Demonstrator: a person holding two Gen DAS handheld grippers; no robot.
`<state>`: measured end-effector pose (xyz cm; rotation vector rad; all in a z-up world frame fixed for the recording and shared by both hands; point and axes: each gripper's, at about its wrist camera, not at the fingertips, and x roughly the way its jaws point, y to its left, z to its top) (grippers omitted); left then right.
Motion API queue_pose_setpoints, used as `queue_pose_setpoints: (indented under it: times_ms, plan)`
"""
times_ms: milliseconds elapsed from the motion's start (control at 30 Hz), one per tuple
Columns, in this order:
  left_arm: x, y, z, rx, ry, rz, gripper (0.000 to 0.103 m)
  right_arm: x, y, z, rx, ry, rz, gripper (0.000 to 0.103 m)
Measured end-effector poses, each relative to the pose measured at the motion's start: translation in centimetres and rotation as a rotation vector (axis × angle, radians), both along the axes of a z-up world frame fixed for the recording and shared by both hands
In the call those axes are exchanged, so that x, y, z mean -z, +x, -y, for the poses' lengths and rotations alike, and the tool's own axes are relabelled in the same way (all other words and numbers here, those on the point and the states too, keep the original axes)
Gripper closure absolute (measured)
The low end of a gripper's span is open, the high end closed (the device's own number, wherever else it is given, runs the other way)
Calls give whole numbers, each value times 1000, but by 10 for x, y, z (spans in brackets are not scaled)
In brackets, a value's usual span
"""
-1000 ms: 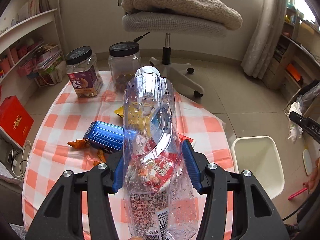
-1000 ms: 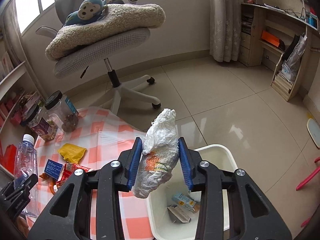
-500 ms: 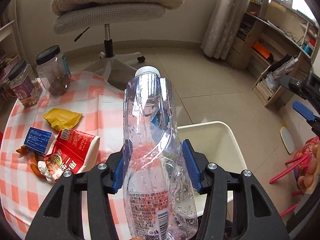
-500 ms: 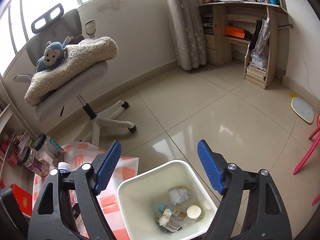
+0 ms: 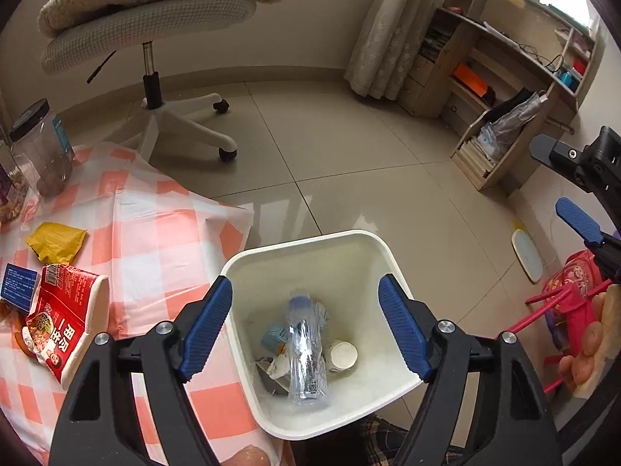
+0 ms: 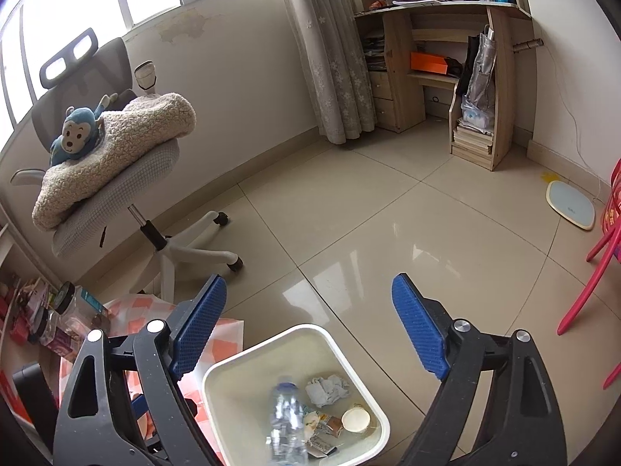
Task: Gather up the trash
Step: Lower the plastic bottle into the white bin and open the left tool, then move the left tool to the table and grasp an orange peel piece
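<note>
A white bin (image 5: 310, 242) (image 6: 271, 336) stands on the floor beside the table. Inside it lies a clear plastic bottle (image 5: 306, 353) (image 6: 285, 415) among crumpled paper (image 6: 326, 388) and a small cup (image 5: 343, 354). My left gripper (image 5: 304, 326) hangs over the bin; its jaws are opening and nothing is between them. My right gripper (image 6: 306, 326) is also above the bin, jaws still opening, empty. On the checked tablecloth (image 5: 155, 240) remain a red snack bag (image 5: 66, 326), a yellow wrapper (image 5: 56, 241) and a blue box (image 5: 19, 285).
Two jars (image 5: 42, 147) stand at the table's far left. An office chair (image 5: 151, 27) (image 6: 116, 178) with a fleece blanket and a toy monkey is behind the table. Wooden shelves (image 6: 446, 77), a pink chair (image 5: 562, 306) and a floor scale (image 6: 570, 204) are to the right.
The left gripper swung from the table to over the bin and released the bottle, which now lies inside. The right gripper dropped its white wad into the bin and opened wider.
</note>
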<state>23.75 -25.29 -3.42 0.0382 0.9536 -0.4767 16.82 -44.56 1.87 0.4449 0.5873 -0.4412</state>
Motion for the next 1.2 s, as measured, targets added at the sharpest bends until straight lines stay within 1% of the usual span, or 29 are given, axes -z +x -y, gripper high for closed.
queue_pose_setpoints:
  times_ms: [100,200,300,367,433,533,600,833,1000,1100,1200]
  plan:
    - [-4,-1,-13,-50,32,46,27,0,2,-10,-6,-34,-5,12]
    - [-13,-3,-29,-106,72,105,26,0,7,-26,-36,-75,-12,8]
    - [-25,-4,-49,-164,75,161,20,1,12,-45,-61,-125,-25,7]
    - [-33,-4,-64,-211,77,203,19,1,16,-59,-78,-164,-35,7]
    - [-40,-4,-79,-261,83,242,15,2,21,-75,-98,-209,-50,7]
    - [-47,-4,-100,-322,98,297,13,6,28,-102,-148,-271,-74,7]
    - [-48,-2,-113,-357,110,314,12,9,33,-120,-183,-297,-83,7]
    - [-37,4,-158,-446,140,296,12,16,50,-171,-265,-365,-103,7]
    - [-28,18,-194,-525,165,243,12,23,65,-198,-314,-342,-121,7]
    - [-13,30,-223,-601,197,182,12,27,74,-217,-349,-333,-131,7]
    - [12,47,-260,-700,201,68,12,31,83,-237,-389,-307,-138,7]
